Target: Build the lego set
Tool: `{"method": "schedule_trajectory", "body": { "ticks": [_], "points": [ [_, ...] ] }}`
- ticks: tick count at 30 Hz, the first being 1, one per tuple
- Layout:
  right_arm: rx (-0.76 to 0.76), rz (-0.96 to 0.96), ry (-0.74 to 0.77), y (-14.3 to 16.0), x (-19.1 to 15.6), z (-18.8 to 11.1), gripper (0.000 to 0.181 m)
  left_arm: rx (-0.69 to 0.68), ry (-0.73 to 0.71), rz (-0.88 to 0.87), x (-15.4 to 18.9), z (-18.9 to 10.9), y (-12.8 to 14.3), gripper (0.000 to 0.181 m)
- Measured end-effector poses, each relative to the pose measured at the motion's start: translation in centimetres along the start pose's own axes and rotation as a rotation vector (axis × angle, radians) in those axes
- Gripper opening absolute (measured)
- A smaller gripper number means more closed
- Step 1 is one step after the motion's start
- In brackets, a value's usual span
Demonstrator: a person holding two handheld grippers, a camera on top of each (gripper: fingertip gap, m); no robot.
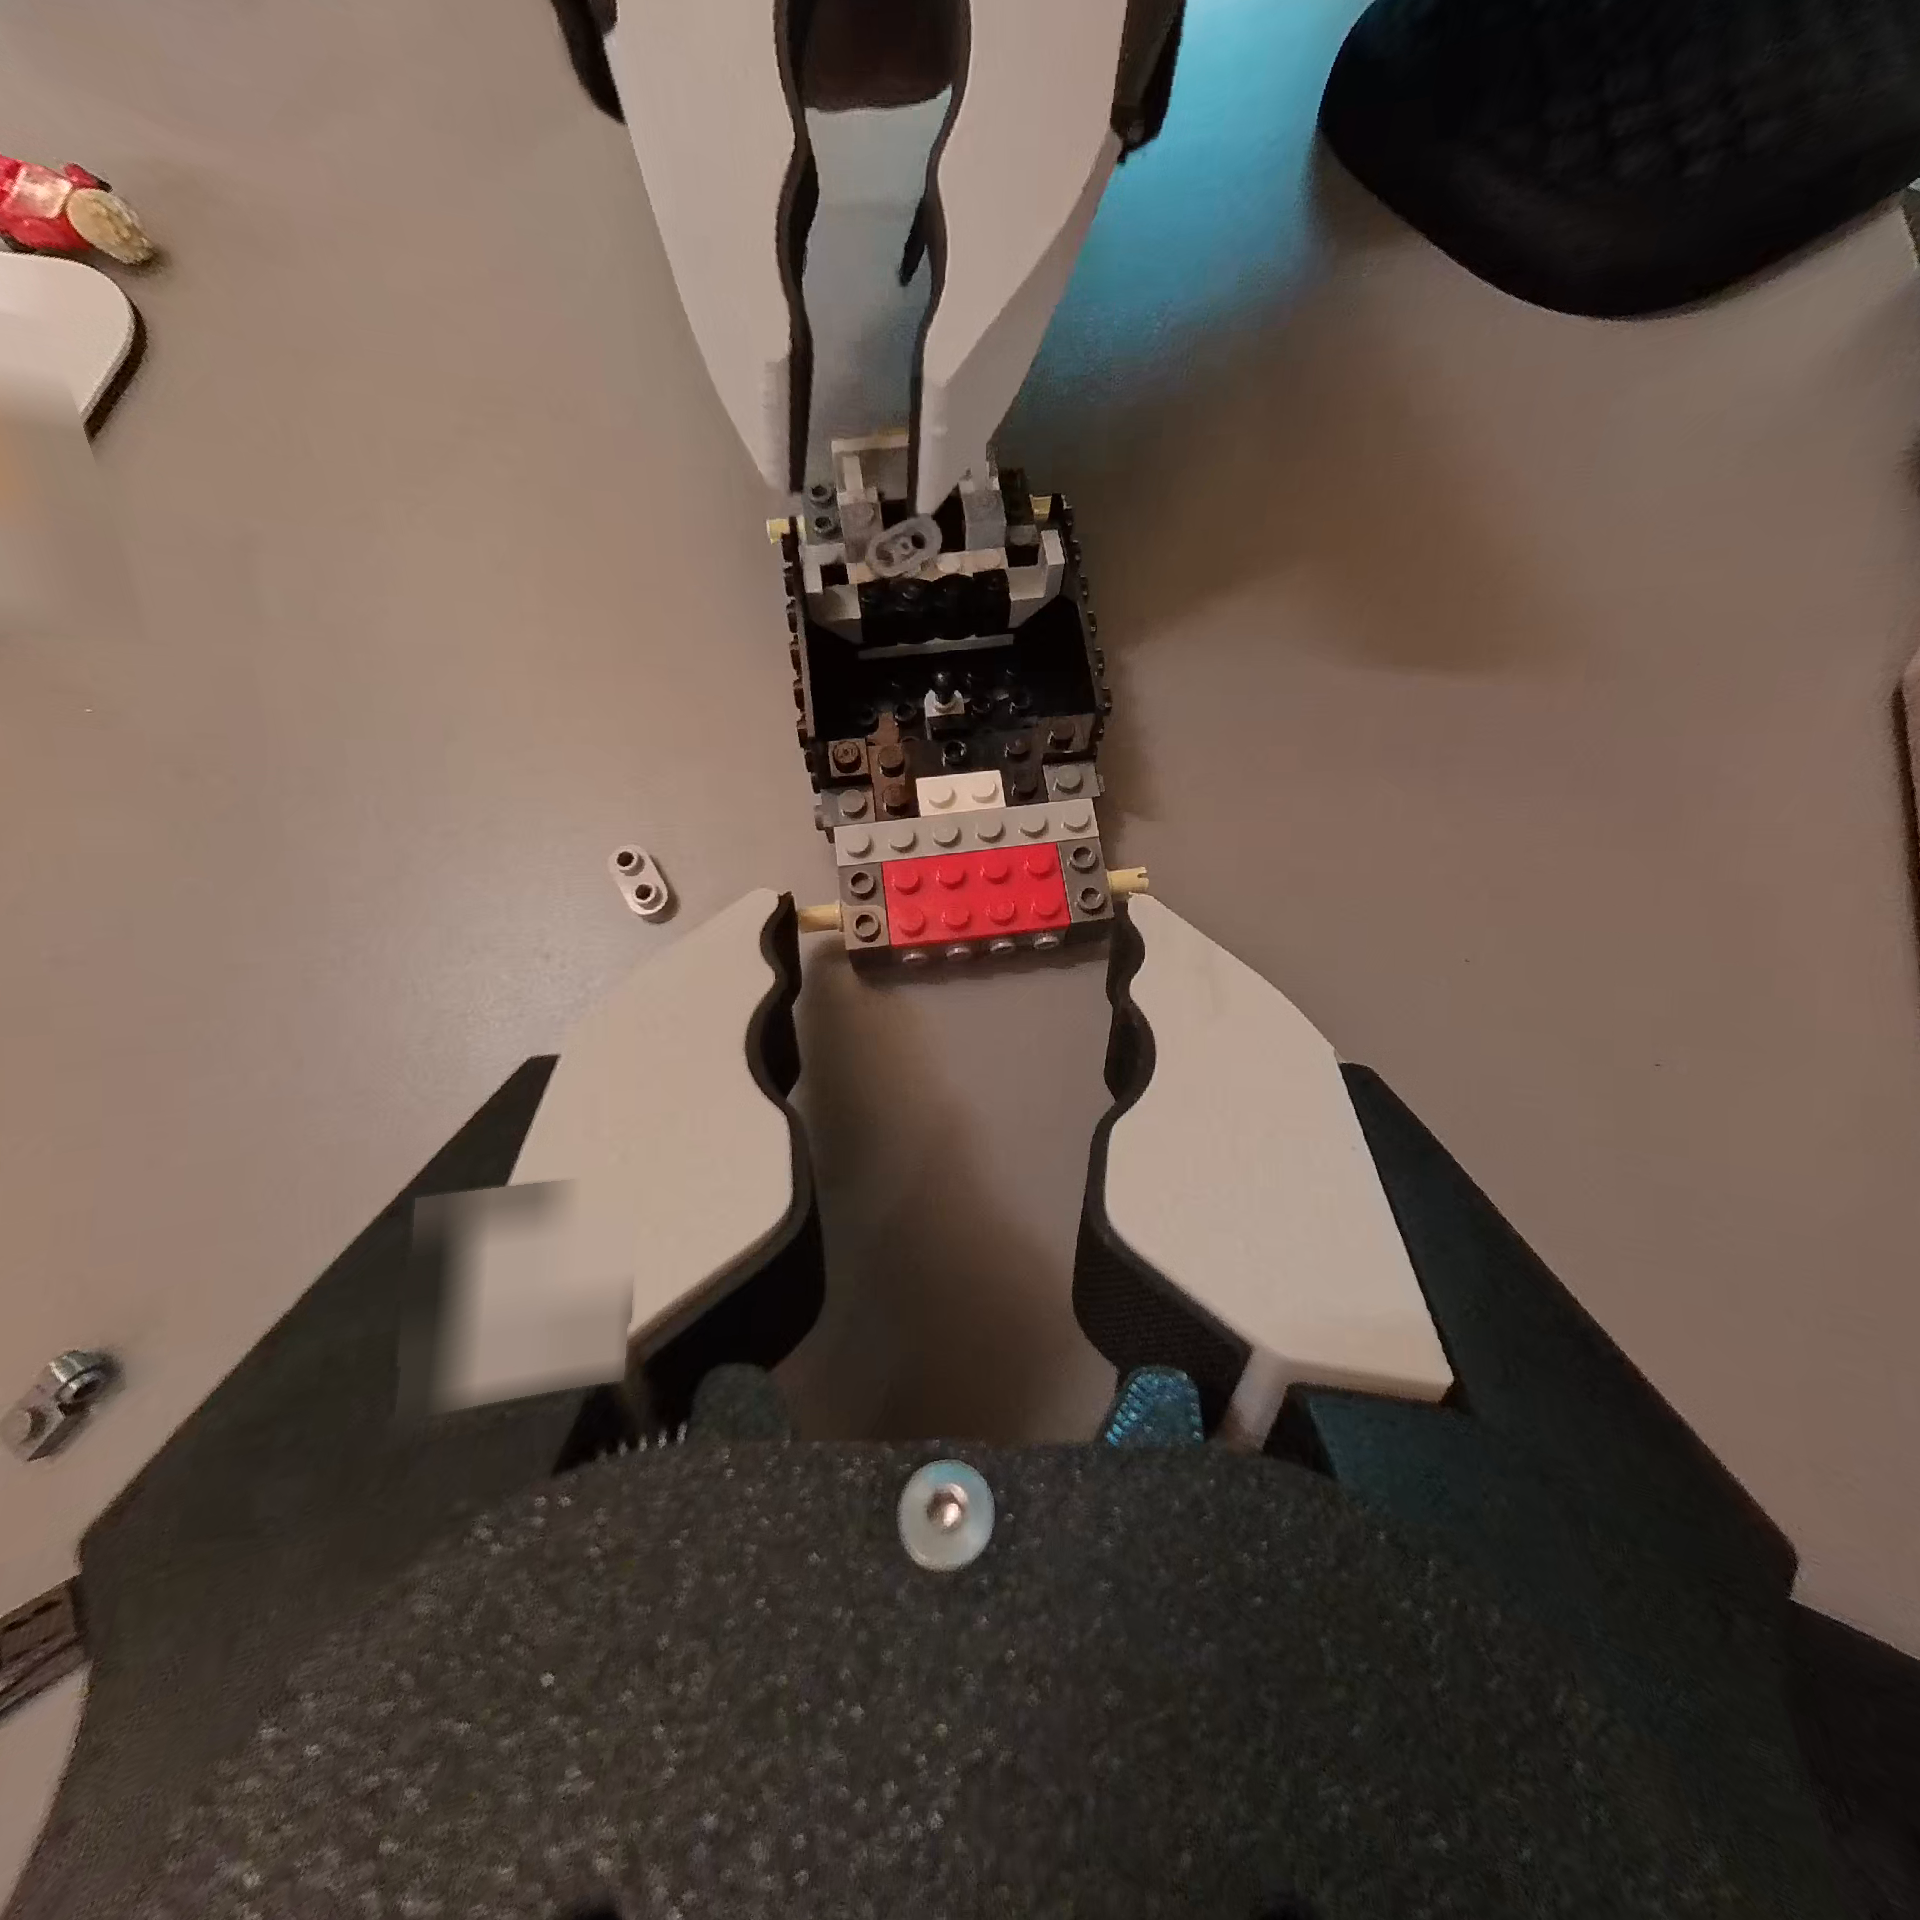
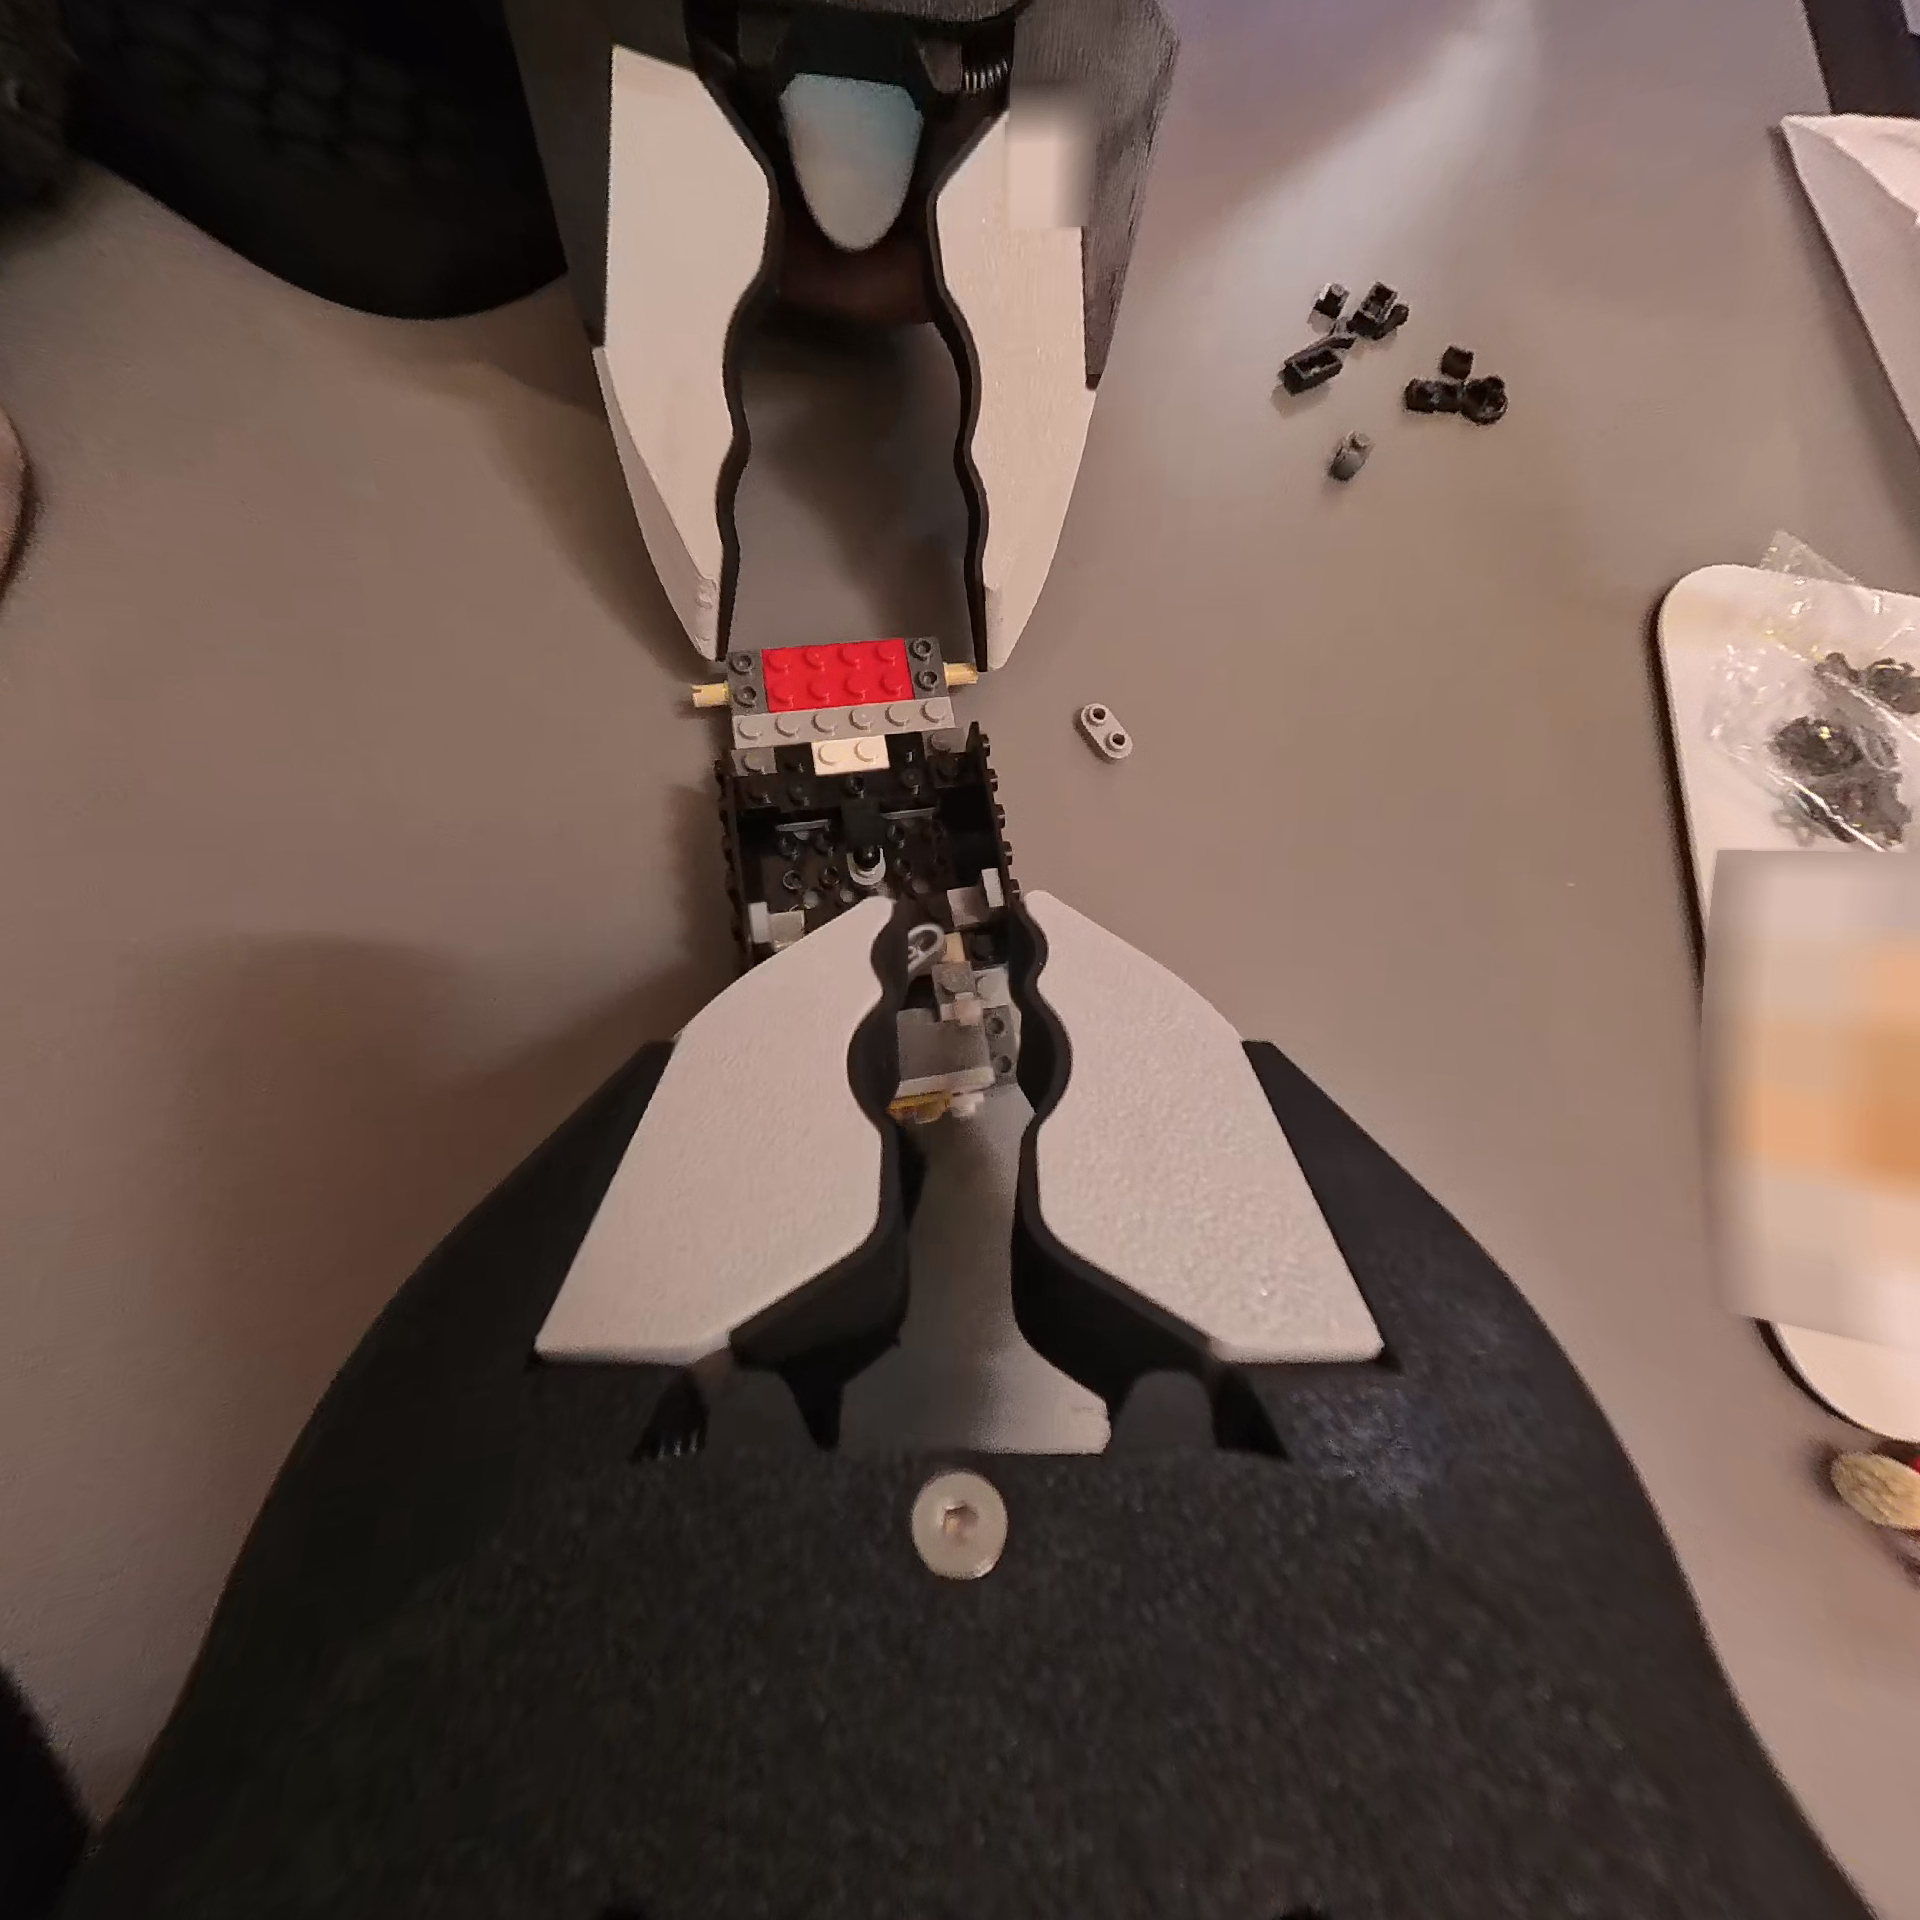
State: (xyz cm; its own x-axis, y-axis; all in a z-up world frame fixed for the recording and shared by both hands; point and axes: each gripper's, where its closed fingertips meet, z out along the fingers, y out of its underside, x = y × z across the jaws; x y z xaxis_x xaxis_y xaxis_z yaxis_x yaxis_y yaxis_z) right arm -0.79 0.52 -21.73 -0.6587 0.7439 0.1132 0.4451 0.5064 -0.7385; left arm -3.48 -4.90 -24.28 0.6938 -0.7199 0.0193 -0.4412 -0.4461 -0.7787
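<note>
lego model (image 1: 961, 727) sits between left gripper (image 1: 954, 920) and right gripper (image 2: 956, 935).

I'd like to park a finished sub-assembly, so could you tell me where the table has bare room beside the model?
In the right wrist view, bare table lies open on the lego model's side away from the loose grey plate. Past that plate it is crowded: small black pieces, then the white tray with a parts bag.
</note>
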Motion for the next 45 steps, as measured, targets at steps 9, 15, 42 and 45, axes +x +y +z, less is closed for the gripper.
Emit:
{"method": "schedule_trajectory", "body": {
  "ticks": [9,15,42,45],
  "points": [
    [-0.169,-0.088,-0.072,0.6,-0.8,-0.7,0.012,-0.005,-0.006,0.006,0.1,0.0,0.0,0.057],
    [-0.253,-0.138,-0.188,1.1,-1.0,0.1,0.014,-0.006,-0.007,0.008,0.1,0.0,0.0,0.057],
    [0.32,-0.376,0.197,-10.2,-4.2,-2.8,0.003,0.64,0.58,-0.473,3.6,-6.9,-10.1,0.03],
    [0.374,-0.417,0.213,-11.6,-4.7,-3.6,0.003,0.732,0.723,-0.617,3.3,-8.2,-11.1,0.027]
  ]
}}
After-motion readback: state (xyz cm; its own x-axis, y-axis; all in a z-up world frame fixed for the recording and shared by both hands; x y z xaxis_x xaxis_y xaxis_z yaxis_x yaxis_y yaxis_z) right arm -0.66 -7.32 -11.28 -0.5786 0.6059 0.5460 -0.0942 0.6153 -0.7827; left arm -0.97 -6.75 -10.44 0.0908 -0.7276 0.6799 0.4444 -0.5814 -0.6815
